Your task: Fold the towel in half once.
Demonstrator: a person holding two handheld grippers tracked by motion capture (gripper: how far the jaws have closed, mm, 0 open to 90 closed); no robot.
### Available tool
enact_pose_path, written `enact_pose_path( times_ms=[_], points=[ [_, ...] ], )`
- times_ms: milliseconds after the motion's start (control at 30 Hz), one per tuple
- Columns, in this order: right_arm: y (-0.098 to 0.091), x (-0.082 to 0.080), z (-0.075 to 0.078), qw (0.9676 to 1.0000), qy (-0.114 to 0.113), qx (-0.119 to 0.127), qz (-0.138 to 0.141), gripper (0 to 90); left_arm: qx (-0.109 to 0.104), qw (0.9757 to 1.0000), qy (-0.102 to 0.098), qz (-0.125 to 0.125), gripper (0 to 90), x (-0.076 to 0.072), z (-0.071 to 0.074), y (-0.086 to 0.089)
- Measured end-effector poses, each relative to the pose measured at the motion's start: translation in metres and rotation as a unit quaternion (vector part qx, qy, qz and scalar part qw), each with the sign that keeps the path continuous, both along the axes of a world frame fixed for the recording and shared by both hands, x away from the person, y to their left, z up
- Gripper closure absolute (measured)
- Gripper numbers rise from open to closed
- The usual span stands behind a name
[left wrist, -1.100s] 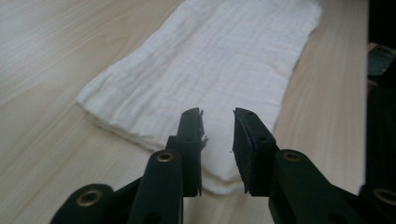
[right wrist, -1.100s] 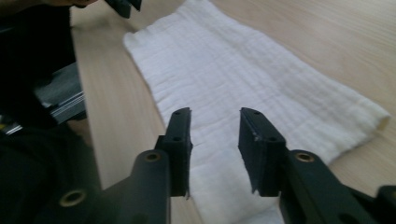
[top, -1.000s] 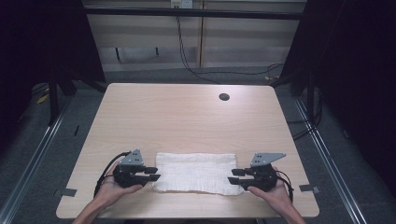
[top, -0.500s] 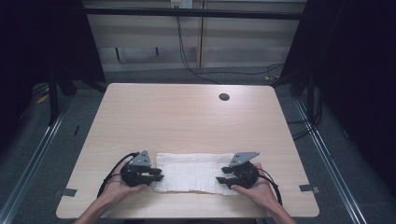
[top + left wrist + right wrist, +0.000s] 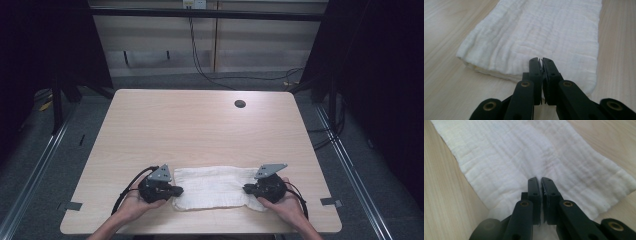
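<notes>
Cloth (image 5: 215, 186), white, folded into a long strip, lies flat at the 6 o'clock edge of the surface (image 5: 200, 130) in the high view; left gripper (image 5: 176, 190) sits at its 9 o'clock end, right gripper (image 5: 246, 188) at its 3 o'clock end. Left gripper view: fingers (image 5: 535, 72) have just been closing, now clenched on a pinch of the cloth's short edge. Right gripper view: fingers (image 5: 534, 192) likewise just closed, pinching the cloth's end. Looks light, soft, limp, crinkly weave, likely to sag between holds; stacked layers may slip apart, so grip all layers at the end edges.
</notes>
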State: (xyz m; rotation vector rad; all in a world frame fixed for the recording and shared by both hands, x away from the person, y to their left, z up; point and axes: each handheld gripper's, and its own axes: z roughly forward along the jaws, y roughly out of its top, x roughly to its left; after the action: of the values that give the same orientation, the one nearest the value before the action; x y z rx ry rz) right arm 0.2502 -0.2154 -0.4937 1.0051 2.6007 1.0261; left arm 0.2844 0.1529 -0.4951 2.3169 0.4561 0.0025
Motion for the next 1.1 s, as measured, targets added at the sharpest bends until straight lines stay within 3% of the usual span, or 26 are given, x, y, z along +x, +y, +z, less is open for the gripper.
enact_pose_path(
  times_ms=[33, 100, 233, 267, 433, 500, 633, 700, 767, 867, 1000, 1100],
  points=[
    [-0.007, -0.004, 0.000, 1.0000, 0.000, -0.002, -0.006, 85.9, -0.008, 1.0000, 0.002, -0.001, 86.7, -0.002, -0.001, -0.003],
    [-0.009, -0.006, 0.000, 1.0000, 0.000, -0.001, -0.008, 85.3, -0.002, 0.9999, 0.009, -0.012, 86.6, -0.004, 0.000, -0.006],
    [-0.011, -0.014, 0.003, 0.9999, 0.001, 0.003, -0.017, 72.9, -0.015, 0.9995, 0.026, -0.014, 79.4, -0.006, 0.001, -0.007],
    [-0.011, -0.014, 0.005, 0.9998, -0.001, 0.013, -0.012, 71.0, -0.019, 0.9993, 0.033, -0.001, 74.7, -0.004, 0.001, -0.006],
    [-0.003, -0.019, 0.024, 0.9982, -0.019, 0.056, -0.005, 68.3, -0.041, 0.9984, 0.017, 0.036, 63.1, 0.009, 0.016, -0.004],
    [0.006, -0.022, 0.030, 0.9975, -0.020, 0.068, -0.006, 67.6, -0.051, 0.9975, 0.010, 0.047, 58.2, 0.015, 0.021, -0.003],
    [0.030, -0.026, 0.037, 0.9959, -0.021, 0.084, 0.026, 66.0, -0.042, 0.9973, -0.003, 0.060, 55.6, 0.032, 0.027, -0.002],
    [0.043, -0.025, 0.041, 0.9955, -0.016, 0.081, 0.047, 64.4, -0.030, 0.9971, 0.007, 0.069, 53.0, 0.045, 0.024, -0.002],
    [0.054, -0.025, 0.045, 0.9945, -0.012, 0.086, 0.059, 63.4, -0.036, 0.9953, 0.012, 0.088, 52.3, 0.055, 0.019, 0.001],
    [0.071, -0.024, 0.047, 0.9929, -0.007, 0.088, 0.079, 62.8, -0.045, 0.9940, 0.018, 0.098, 51.7, 0.061, 0.016, 0.005],
    [0.103, -0.023, 0.032, 0.9902, 0.004, 0.077, 0.117, 61.1, -0.043, 0.9937, 0.014, 0.103, 48.8, 0.058, 0.016, 0.010],
    [0.126, -0.021, 0.025, 0.9884, 0.010, 0.041, 0.146, 61.5, -0.042, 0.9935, 0.016, 0.104, 47.5, 0.057, 0.013, 0.014]
  ],
)
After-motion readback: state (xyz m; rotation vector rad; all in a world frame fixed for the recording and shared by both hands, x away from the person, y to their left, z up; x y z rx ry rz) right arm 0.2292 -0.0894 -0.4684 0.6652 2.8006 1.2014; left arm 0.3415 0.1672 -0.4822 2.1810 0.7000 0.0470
